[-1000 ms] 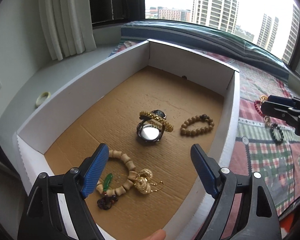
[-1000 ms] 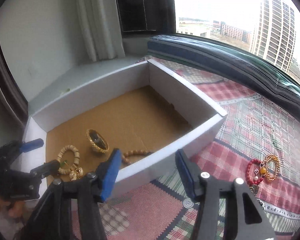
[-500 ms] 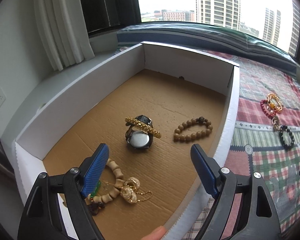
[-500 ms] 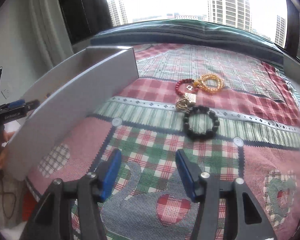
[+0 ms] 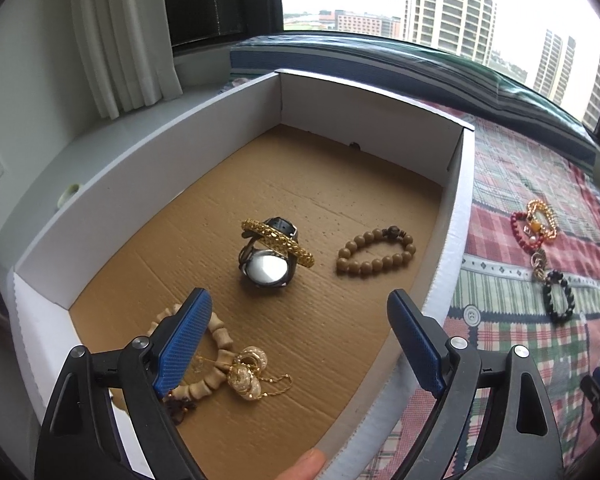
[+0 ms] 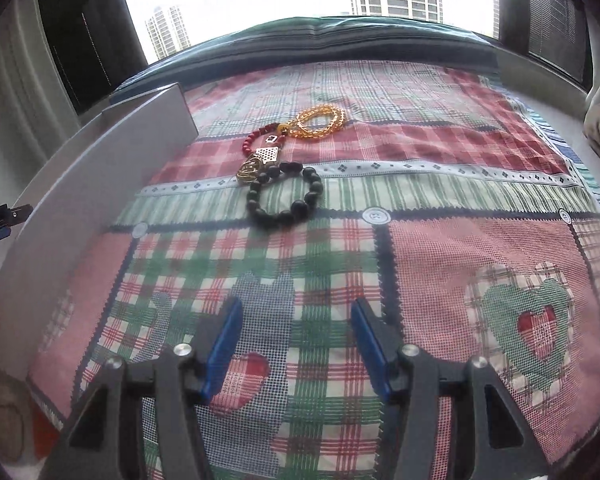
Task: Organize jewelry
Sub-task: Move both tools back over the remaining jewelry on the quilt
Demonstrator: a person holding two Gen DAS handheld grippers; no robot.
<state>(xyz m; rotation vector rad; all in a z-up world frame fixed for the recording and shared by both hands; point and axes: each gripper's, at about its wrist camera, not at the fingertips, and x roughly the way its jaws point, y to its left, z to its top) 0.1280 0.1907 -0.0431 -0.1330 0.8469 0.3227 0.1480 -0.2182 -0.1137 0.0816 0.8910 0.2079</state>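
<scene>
A white cardboard box (image 5: 456, 216) with a brown floor holds a watch (image 5: 266, 268) with a gold bangle (image 5: 278, 242) leaning on it, a tan bead bracelet (image 5: 374, 252), a bamboo-bead bracelet (image 5: 216, 336) and a gold trinket (image 5: 248, 372). My left gripper (image 5: 296, 344) is open and empty above the box's near end. On the plaid cloth lie a black bead bracelet (image 6: 286, 198), a red bead bracelet (image 6: 256, 140), an amber bead bracelet (image 6: 320, 122) and a gold pendant (image 6: 256, 166). My right gripper (image 6: 296, 344) is open and empty, low over the cloth, well short of them.
The box's white side wall (image 6: 92, 208) runs along the left of the right wrist view. A window ledge (image 5: 112, 132) and curtain (image 5: 120, 32) lie beyond the box. A dark cushion edge (image 6: 340, 44) borders the cloth's far side. A pale ring (image 5: 69, 192) sits on the ledge.
My right gripper has swung away from the box to face the loose jewelry on the cloth and moved closer. My left gripper has drawn back slightly over the box. Both stay open.
</scene>
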